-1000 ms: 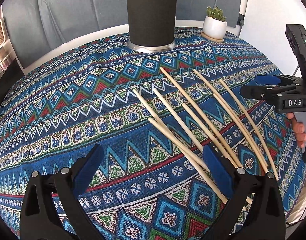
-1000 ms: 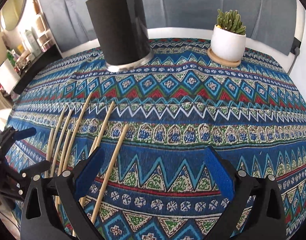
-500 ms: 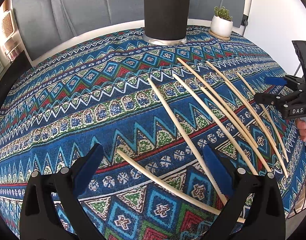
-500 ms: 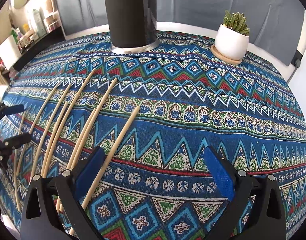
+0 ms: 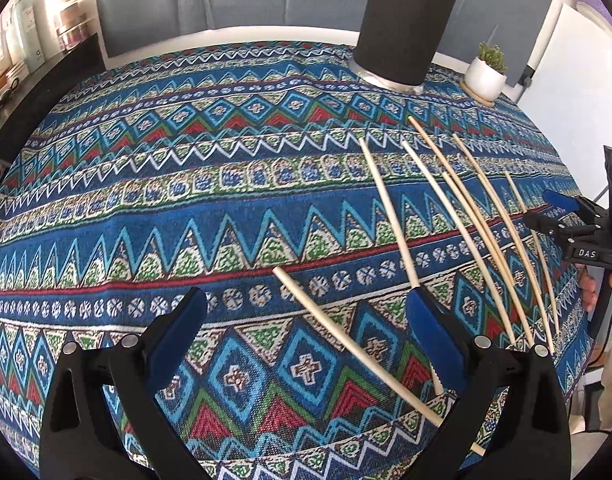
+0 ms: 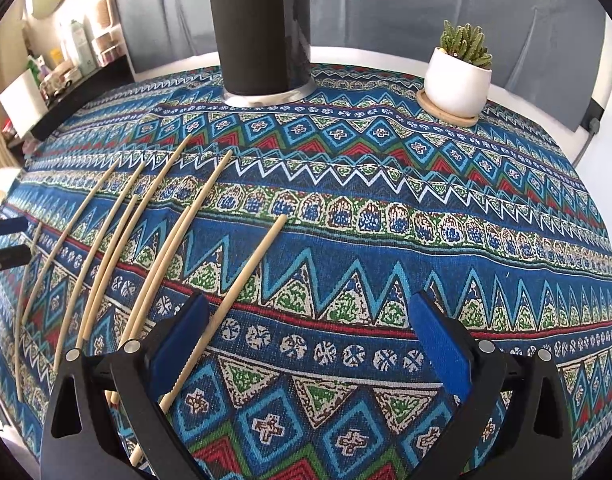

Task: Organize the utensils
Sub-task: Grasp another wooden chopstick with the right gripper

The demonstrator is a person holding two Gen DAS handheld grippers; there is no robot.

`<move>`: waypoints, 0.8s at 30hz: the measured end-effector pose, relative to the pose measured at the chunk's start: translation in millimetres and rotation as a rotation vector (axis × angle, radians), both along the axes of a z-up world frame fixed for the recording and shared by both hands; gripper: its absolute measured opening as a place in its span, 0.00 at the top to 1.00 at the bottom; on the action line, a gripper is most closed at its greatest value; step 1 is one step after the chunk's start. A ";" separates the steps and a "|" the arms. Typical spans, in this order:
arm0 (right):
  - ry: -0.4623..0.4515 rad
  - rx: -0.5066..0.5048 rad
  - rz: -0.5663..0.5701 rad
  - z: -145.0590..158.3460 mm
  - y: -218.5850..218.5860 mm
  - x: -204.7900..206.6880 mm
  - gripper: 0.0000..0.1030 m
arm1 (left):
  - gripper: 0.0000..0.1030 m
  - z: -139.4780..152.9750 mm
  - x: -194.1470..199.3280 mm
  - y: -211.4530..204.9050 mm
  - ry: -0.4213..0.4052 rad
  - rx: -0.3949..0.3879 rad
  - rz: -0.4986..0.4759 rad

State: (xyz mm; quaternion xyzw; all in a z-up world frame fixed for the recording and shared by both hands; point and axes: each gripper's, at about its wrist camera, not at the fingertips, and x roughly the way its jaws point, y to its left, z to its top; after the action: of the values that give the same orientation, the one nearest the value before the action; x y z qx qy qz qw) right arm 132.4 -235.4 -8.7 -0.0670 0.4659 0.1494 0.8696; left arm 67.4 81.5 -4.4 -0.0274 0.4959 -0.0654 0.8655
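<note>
both grippers hover over the table with their blue-padded fingers spread wide and nothing between the pads. the left gripper [image 5: 306, 320] sits low at the near edge of the patterned tablecloth [image 5: 185, 208]; the right gripper [image 6: 306, 324] does the same in its own view, and it also shows at the right rim of the left view [image 5: 562, 216], its two slim fingers apart.

the chopsticks [image 5: 458, 216] lie flat on the cloth in a loose fan, on its right side in the left view. they are long, thin, round sticks of pale bare wood, and their long axes run roughly from the near edge of the table toward the far side, leaning left as they go away. one chopstick [image 5: 358, 340] lies apart from the fan, angled more steeply across the cloth, its far end pointing up-left and its near end passing under the left gripper's right finger [image 5: 434, 328]. in the right view the same fan [image 6: 117, 240] leans the other way, far tips toward the holder, and the stray stick [image 6: 241, 280] runs beside the right gripper's left finger [image 6: 177, 340]; whether they touch is unclear.

a tall black cylinder holder [image 6: 261, 28] with a shiny metal base stands upright at the far side. a small cactus in a round white pot [image 6: 458, 76] rests on a wooden saucer to its right. the cloth is a coarse weave of blue, red, green and white zigzags and diamonds.
</note>
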 end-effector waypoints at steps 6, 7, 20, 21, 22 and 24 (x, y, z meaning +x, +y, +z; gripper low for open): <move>0.000 0.000 -0.001 -0.4 -0.3 0.3 0.07 | 0.05 -6.0 -11.1 -8.5 -0.038 0.130 0.011; 0.000 0.001 -0.001 -0.2 -0.3 0.2 0.06 | 0.05 -6.8 -13.2 -8.5 -0.054 0.125 0.018; -0.005 -0.003 0.012 -1.1 -0.5 -1.2 0.08 | 0.05 -5.7 -22.1 -2.5 -0.083 0.108 -0.046; -0.006 -0.006 0.019 -1.0 -0.1 -2.5 0.09 | 0.05 -5.9 -24.1 -2.7 -0.086 0.112 -0.059; -0.007 -0.004 0.028 -0.8 -0.6 -4.4 0.14 | 0.05 -6.1 -25.8 -1.8 -0.089 0.112 -0.071; -0.014 0.001 0.048 2.8 -1.0 -9.6 0.36 | 0.10 -4.7 -26.5 1.8 -0.093 0.106 -0.085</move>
State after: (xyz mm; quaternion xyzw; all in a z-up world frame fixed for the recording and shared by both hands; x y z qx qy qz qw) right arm 122.8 -236.4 -5.9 -0.0789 0.4579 0.1699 0.8690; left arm 40.9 83.3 -9.1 0.0426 0.4588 -0.0772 0.8842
